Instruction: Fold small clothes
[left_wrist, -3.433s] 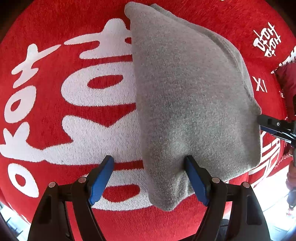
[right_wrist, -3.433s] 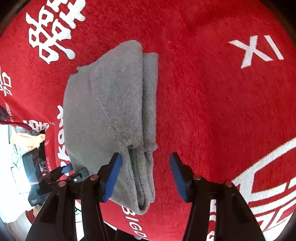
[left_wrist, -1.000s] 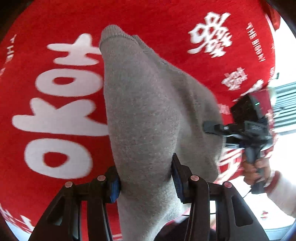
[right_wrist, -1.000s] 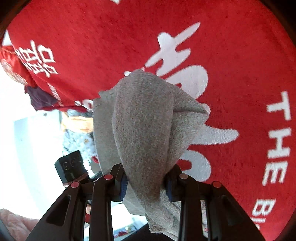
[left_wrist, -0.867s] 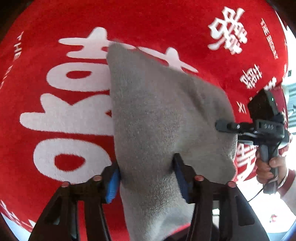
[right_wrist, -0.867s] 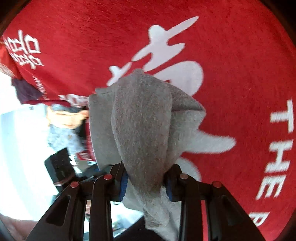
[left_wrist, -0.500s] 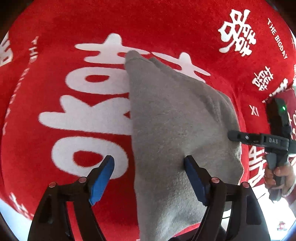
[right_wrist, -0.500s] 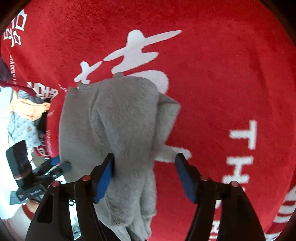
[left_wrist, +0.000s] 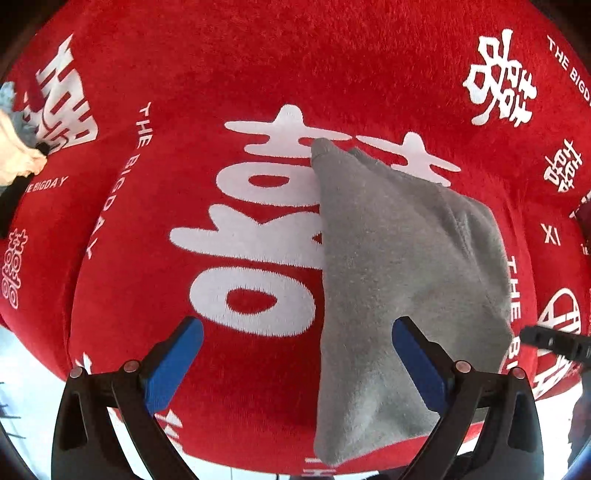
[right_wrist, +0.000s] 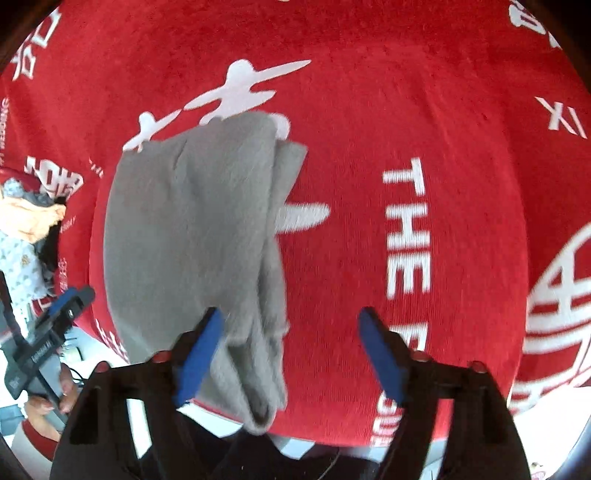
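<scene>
A folded grey knit garment (left_wrist: 399, 280) lies on the red cloth with white lettering (left_wrist: 221, 74), its near end at the table's front edge. My left gripper (left_wrist: 295, 354) is open and empty above the cloth; its right finger overlaps the garment's near part. In the right wrist view the garment (right_wrist: 192, 236) lies at centre left. My right gripper (right_wrist: 291, 350) is open and empty, its left finger over the garment's near edge. The other gripper shows in each view, at the right edge (left_wrist: 554, 341) and lower left (right_wrist: 48, 332).
A pile of other clothes, orange and patterned white, lies at the table's left end (right_wrist: 26, 229), also seen in the left wrist view (left_wrist: 14, 147). The red cloth's front edge runs just past the garment's near end (right_wrist: 332, 435). A dark red item sits at the right edge (left_wrist: 583, 218).
Both grippers were shut on the grey garment, holding it up, a second ago. They set it down on the red cloth, opened, and have drawn back from it.
</scene>
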